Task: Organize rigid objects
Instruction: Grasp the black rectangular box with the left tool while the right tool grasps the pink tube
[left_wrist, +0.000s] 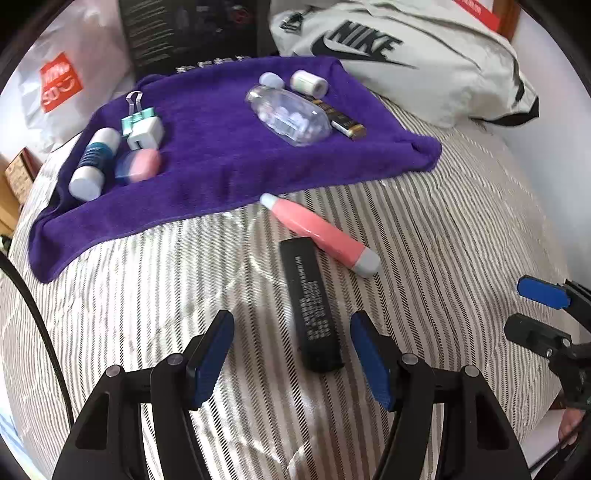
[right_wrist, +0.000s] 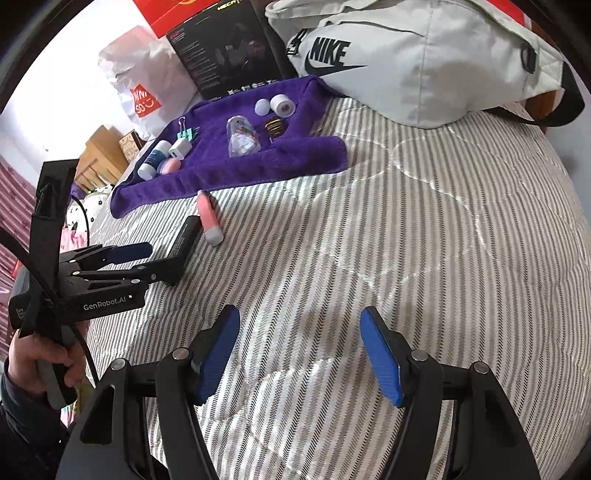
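Observation:
A black bar-shaped device (left_wrist: 309, 304) lies on the striped bed cover, its near end between the open jaws of my left gripper (left_wrist: 291, 354). A pink tube (left_wrist: 320, 235) lies just beyond it. Both show in the right wrist view, the black device (right_wrist: 181, 247) and the pink tube (right_wrist: 209, 218). A purple towel (left_wrist: 221, 147) holds a clear bottle (left_wrist: 290, 115), a white-and-blue bottle (left_wrist: 95, 163), a white charger (left_wrist: 146, 134) and other small items. My right gripper (right_wrist: 300, 354) is open and empty over bare cover; my left gripper (right_wrist: 147, 260) appears at its left.
A grey Nike bag (left_wrist: 406, 55) lies behind the towel at the right. A black box (left_wrist: 192, 29) and a white shopping bag (left_wrist: 62, 85) stand behind the towel at the left. The bed's edge curves off at the right.

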